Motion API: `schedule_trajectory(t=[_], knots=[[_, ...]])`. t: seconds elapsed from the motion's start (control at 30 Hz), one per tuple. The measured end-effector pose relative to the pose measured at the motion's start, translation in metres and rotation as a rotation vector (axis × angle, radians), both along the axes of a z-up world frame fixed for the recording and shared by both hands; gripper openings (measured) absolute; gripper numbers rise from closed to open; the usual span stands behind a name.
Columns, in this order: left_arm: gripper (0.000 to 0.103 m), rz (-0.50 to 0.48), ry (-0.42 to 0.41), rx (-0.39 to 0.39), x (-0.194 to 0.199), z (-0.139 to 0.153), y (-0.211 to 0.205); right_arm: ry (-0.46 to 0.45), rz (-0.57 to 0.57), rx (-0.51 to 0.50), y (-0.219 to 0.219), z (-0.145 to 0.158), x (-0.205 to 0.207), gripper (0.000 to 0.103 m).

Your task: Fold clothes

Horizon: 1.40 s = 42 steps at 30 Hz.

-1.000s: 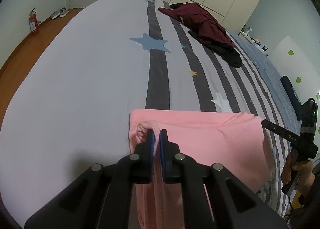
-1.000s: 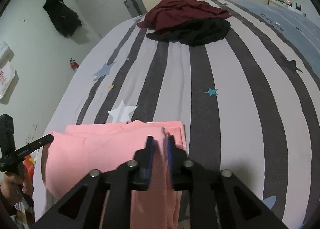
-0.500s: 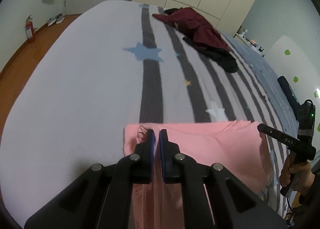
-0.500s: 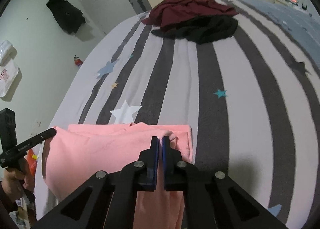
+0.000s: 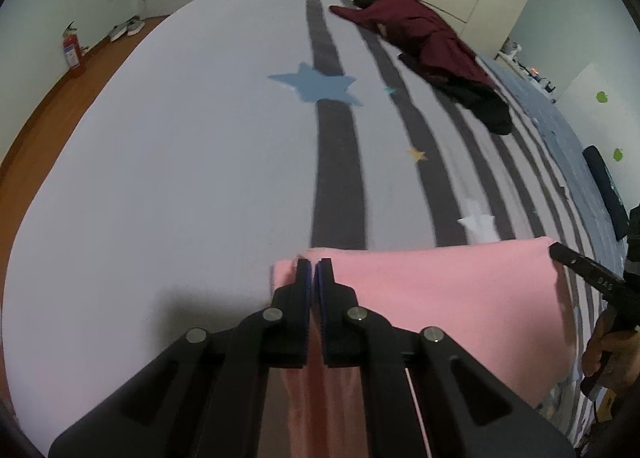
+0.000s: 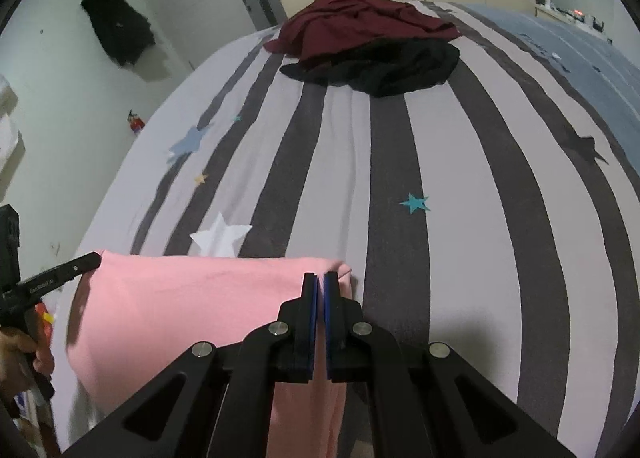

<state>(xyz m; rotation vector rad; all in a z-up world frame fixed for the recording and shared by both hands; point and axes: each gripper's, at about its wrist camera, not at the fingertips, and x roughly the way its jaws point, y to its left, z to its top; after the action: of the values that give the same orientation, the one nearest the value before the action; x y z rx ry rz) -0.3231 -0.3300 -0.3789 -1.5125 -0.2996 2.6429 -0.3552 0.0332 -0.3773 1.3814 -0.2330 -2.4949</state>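
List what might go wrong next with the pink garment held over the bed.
1. Both jaws pinch only the top corners of the pink garment; thin fabric could slip from the left gripper or right gripper.
2. Its lower part hangs out of view, so it may land bunched on the bed, spoiling the fold.

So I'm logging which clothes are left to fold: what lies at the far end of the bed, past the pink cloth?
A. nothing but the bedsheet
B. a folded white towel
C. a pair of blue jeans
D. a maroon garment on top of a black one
D: in the right wrist view a crumpled maroon garment lies partly over a black garment on the striped bed, well beyond the pink cloth.
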Motion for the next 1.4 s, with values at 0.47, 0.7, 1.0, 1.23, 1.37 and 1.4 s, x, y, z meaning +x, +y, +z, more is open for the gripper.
schedule_trajectory(t=[0.47, 0.7, 1.0, 1.23, 1.37, 1.4], knots=[[0.002, 0.037, 0.122, -0.098, 0.017, 0.029, 0.006, 0.030, -0.118, 0.055, 0.032, 0.015, -0.002, 0.009], [0.002, -0.091, 0.125, 0.032, 0.025, 0.031, 0.070, 0.077, 0.004, -0.031, -0.017, 0.032, 0.011, 0.010], [0.002, -0.065, 0.019, 0.147, 0.001, -0.001, 0.102, 0.012, 0.126, -0.165, -0.087, 0.000, 0.002, 0.010], [0.002, -0.048, 0.007, 0.101, 0.005, -0.006, 0.088, -0.003, 0.143, -0.081, -0.082, -0.014, 0.003, 0.000], [0.002, 0.022, -0.001, 0.055, 0.014, -0.005, 0.061, 0.014, 0.132, -0.027, -0.068, -0.009, 0.008, 0.000], [0.002, 0.030, -0.003, 0.049, 0.013, -0.007, 0.052, 0.012, 0.113, -0.020, -0.061, -0.010, 0.008, 0.000]])
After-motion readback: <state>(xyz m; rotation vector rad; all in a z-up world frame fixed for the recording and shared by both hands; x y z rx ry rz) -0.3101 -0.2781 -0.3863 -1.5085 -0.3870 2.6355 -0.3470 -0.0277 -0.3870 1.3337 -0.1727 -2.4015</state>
